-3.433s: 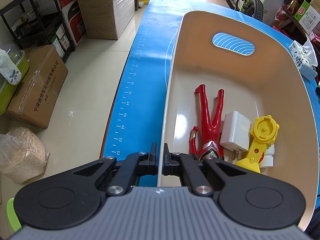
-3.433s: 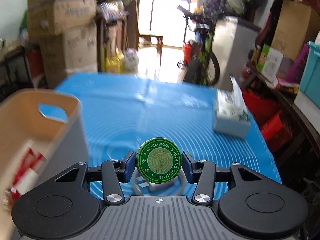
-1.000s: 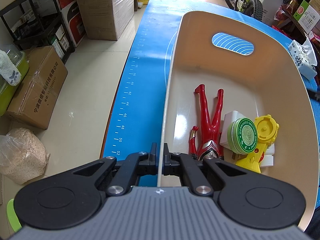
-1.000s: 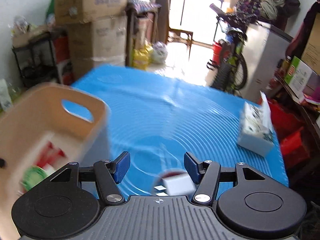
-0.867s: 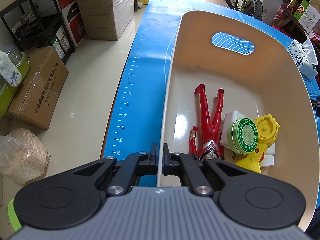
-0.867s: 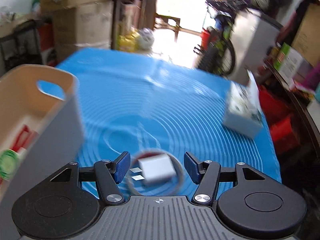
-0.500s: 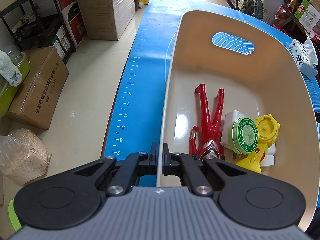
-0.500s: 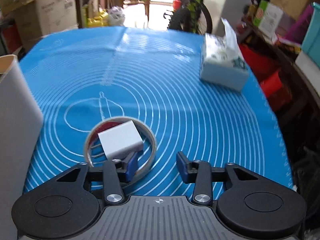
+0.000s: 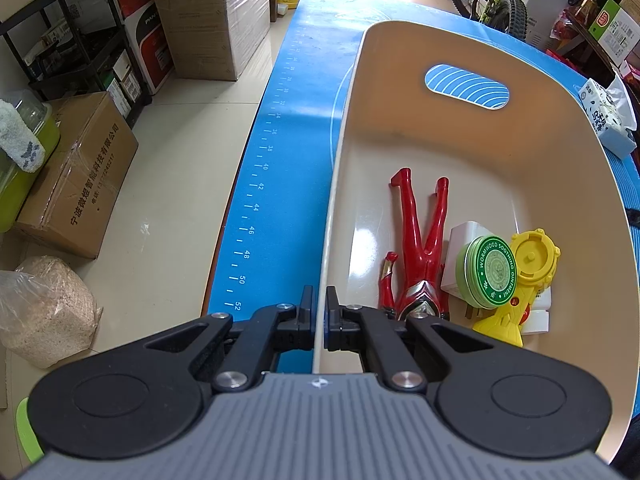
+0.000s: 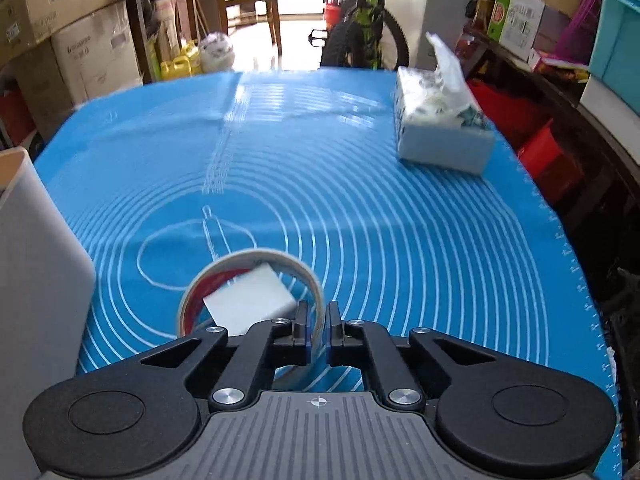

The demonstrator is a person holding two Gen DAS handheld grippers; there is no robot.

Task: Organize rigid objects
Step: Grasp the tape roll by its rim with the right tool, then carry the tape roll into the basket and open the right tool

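Thin round tape ring [image 10: 256, 276] pinched by right gripper [image 10: 316, 322]; beige plastic tub [image 9: 400, 40] rim clamped by left gripper [image 9: 319, 312]; white block [image 10: 250, 304] inside ring may be knocked away.

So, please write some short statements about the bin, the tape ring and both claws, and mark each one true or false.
1. The left claw is shut on the bin wall. True.
2. The green tin lies on the blue mat. False: it is in the bin, beside the red figure.
3. The right claw pinches the tape ring. True.
4. The white block is outside the ring. False: it sits within it.
5. The tissue box is in the bin. False: it stands on the mat.
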